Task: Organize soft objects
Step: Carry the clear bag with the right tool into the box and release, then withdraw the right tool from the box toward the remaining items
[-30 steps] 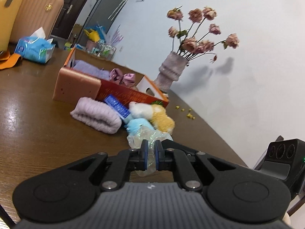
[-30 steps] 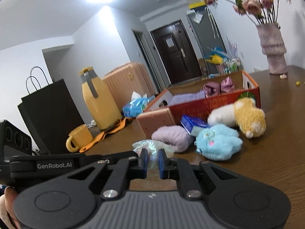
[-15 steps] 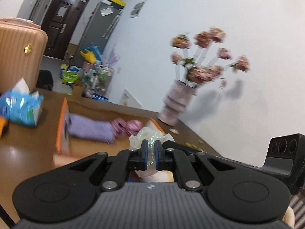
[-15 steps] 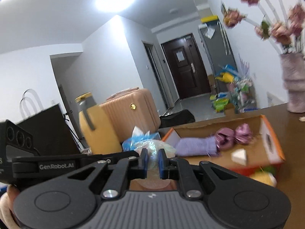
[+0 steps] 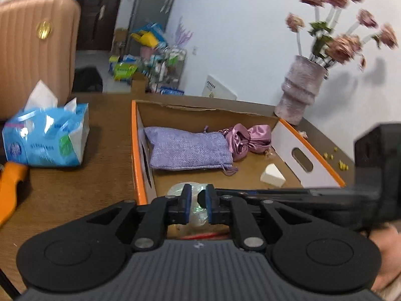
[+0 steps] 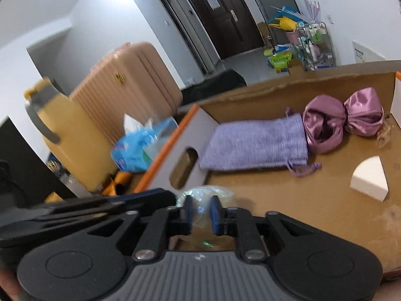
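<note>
both jaws opening, crinkly clear bag (image 5: 198,202) now over cardboard box (image 5: 140,165).

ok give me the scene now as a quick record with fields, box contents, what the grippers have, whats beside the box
box: open cardboard box with orange rim, on a brown table
in box: lilac cloth pouch, two pink satin pouches, white sponge wedge
left gripper: jaws opening, clear plastic bag between them, above the box's near edge
right gripper: jaws opening, same bag between them
beside box: blue tissue pack, vase of dried roses
behind: pink suitcase
</note>
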`<act>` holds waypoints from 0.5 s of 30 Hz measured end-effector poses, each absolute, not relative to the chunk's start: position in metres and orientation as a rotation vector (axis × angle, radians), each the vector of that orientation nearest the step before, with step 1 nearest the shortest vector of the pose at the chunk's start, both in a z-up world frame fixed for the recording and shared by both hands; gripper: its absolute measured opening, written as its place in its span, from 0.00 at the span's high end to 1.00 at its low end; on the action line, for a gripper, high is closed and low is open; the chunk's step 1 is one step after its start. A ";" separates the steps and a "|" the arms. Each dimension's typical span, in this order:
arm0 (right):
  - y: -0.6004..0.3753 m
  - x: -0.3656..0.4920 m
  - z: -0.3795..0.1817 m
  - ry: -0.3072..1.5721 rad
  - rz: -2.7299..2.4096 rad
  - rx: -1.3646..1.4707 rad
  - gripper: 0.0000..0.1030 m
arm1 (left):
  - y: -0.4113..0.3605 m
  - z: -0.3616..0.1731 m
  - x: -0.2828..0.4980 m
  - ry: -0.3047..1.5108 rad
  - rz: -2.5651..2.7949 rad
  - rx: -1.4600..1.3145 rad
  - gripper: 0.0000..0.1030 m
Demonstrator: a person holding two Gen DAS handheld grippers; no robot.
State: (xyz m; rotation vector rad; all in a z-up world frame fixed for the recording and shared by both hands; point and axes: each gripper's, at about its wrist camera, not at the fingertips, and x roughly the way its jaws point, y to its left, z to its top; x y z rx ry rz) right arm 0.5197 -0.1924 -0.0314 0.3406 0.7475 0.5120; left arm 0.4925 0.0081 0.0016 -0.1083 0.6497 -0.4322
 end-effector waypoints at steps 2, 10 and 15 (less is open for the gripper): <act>-0.191 0.518 -0.028 0.735 0.512 0.317 0.78 | 0.012 0.007 0.482 0.607 -0.410 -0.080 0.59; -0.219 0.483 0.021 0.583 0.464 0.260 0.70 | 0.031 0.042 0.453 0.498 -0.306 -0.052 0.49; -0.256 0.434 0.057 0.483 0.396 0.256 0.64 | 0.038 0.068 0.410 0.418 -0.249 -0.040 0.36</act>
